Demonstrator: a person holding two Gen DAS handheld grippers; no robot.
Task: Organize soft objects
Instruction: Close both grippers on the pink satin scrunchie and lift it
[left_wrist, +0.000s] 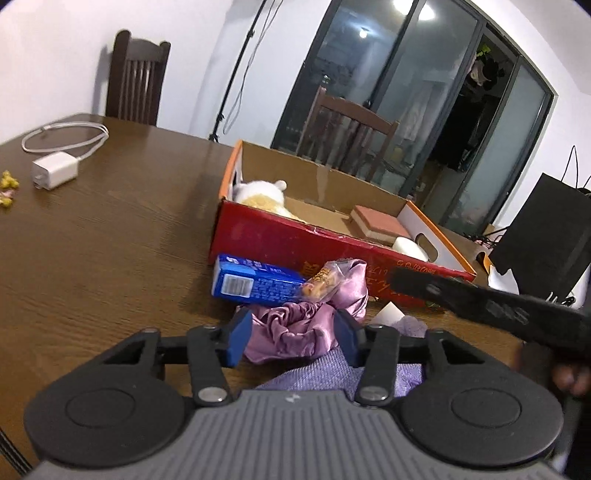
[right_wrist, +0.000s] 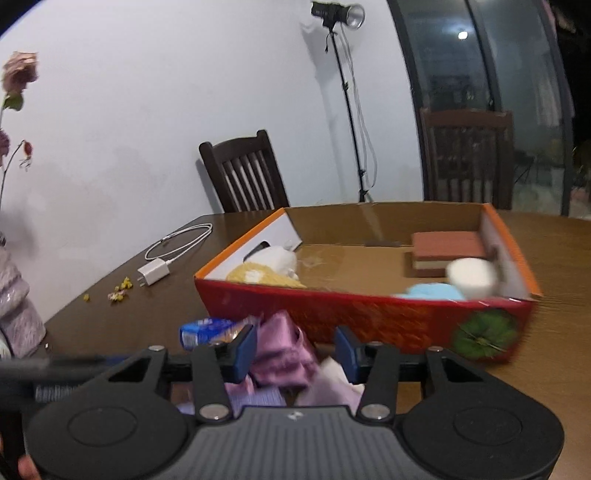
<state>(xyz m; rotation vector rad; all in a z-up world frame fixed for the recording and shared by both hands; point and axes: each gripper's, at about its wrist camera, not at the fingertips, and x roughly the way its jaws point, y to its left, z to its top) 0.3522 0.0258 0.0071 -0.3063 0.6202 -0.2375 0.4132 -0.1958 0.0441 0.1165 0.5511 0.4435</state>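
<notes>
The left gripper (left_wrist: 293, 338) stands partly spread, its blue pads (left_wrist: 239, 338) on either flank of a crumpled pink satin cloth (left_wrist: 295, 328); the pads seem to touch the folds, though whether they press on it cannot be told. The cloth lies on the wooden table (left_wrist: 110, 240), with a purple knit fabric (left_wrist: 314, 373) under it at six o'clock. A blue carton (left_wrist: 251, 282) and a wrapped snack (left_wrist: 321, 282) rest against the cloth at eleven and twelve o'clock.

The right gripper (right_wrist: 295, 350) is also half spread around the same cloth (right_wrist: 284, 350), which fills the gap between its pads in a blurred view; its grip cannot be told.

Beyond, at one o'clock, the red cardboard box (left_wrist: 314, 240) holds a plush toy (left_wrist: 262, 194), a layered sponge block (left_wrist: 380, 221) and a white foam piece (left_wrist: 410, 247).
</notes>
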